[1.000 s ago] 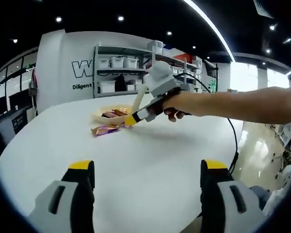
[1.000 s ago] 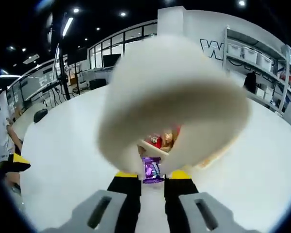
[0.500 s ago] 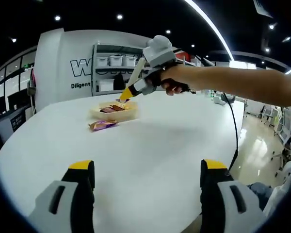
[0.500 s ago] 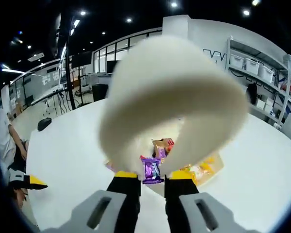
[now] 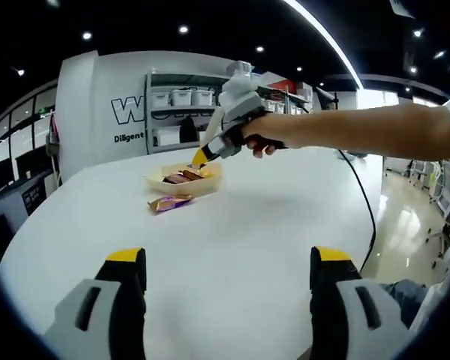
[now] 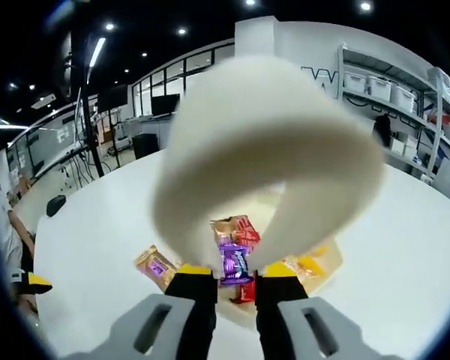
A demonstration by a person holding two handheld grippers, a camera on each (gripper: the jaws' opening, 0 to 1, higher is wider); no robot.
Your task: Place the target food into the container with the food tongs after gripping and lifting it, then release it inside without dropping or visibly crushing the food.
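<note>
Two grippers present. Left gripper (image 5: 229, 281): jaws spread wide, holding nothing, poised above the round white table (image 5: 240, 225). Right gripper (image 6: 236, 279): jaws pressed against one pair of cream plastic food tongs (image 6: 266, 142), whose tips pinch one purple-wrapped candy (image 6: 232, 261); seen from the left gripper view at (image 5: 201, 157), held in a person's hand (image 5: 256, 139), raised over the tray.

One shallow cream rectangular tray (image 6: 331, 259), also at (image 5: 210, 182), resting on the table. Purple-wrapped candy suspended above the tray, not touching it.

One gold-and-purple wrapped snack (image 6: 154, 265) lying on the table just beside the tray, also at (image 5: 170, 202).

Inside the tray: several wrapped snacks, red, orange and yellow (image 6: 244, 229); exact count not determinable, since the tongs and the jaws cover much of the tray.

Tong loop blurred, close to the lens, hiding the middle of the right gripper view. Tray contents in the left gripper view too small to separate.

One grey shelving unit with white bins (image 5: 181, 105) against the far wall.
</note>
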